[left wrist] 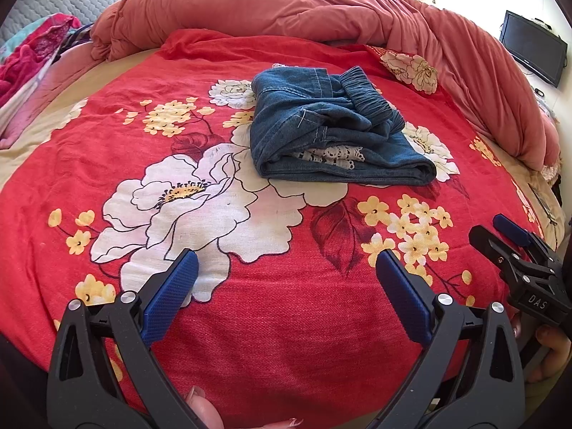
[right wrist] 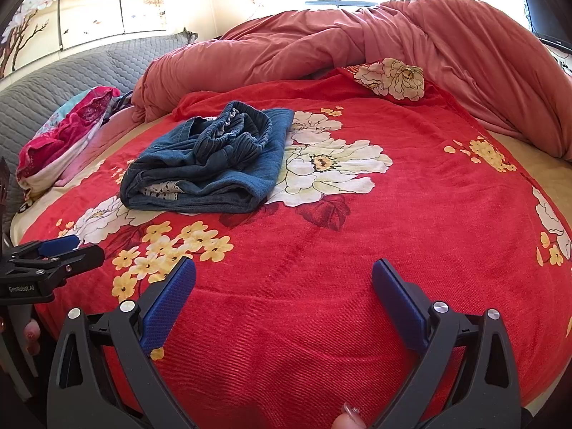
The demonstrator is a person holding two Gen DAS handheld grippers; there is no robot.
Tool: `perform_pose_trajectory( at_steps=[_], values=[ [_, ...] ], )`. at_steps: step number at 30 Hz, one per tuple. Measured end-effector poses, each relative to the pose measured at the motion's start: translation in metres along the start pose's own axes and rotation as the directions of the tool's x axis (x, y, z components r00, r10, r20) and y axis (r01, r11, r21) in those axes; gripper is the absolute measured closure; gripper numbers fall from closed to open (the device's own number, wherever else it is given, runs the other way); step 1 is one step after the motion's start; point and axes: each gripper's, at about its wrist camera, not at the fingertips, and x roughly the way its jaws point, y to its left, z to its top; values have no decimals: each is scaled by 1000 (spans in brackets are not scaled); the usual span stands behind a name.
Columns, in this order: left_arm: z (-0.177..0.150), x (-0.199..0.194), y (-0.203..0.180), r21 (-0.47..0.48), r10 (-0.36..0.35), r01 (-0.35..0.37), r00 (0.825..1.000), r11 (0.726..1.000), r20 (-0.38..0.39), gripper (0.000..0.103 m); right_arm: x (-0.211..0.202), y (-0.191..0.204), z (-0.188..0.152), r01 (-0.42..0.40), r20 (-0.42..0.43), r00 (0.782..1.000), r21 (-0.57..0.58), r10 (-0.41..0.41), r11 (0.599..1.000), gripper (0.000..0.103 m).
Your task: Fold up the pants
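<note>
Fold pants, both wrist views. The blue denim pants with an elastic waistband and white lace trim (left wrist: 336,132) lie as a compact, layered bundle on the red bedspread printed with white and yellow flowers (left wrist: 279,293), toward the far middle of the bed. The gathered waistband sits on top of the stack and the rounded fold edge faces the cameras, which suggests the folding is largely or wholly done. The left tool (left wrist: 286,279) hangs over bare bedspread near the bed's front edge, its blue-padded fingers spread wide and grasping nothing. The right tool (right wrist: 284,286) is likewise released and empty, well apart from the bundle. Their position clear of the cloth leaves the stack undisturbed. A rumpled salmon-pink duvet (right wrist: 411,35) is heaped along the far side, presumably pushed back to free a flat folding area.
</note>
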Motion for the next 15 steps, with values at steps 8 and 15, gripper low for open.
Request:
perform_pose_trajectory(
  at_steps=[8,15],
  values=[
    [0,0,-1,0,0,0,1000,1000,0,10,0,0,0,0,0,1000,0,0,1000,5],
    [-1,0,3,-11,-6,6,1000,1000,-4,10,0,0,0,0,-2,1000,0,0,1000,5]
  ],
)
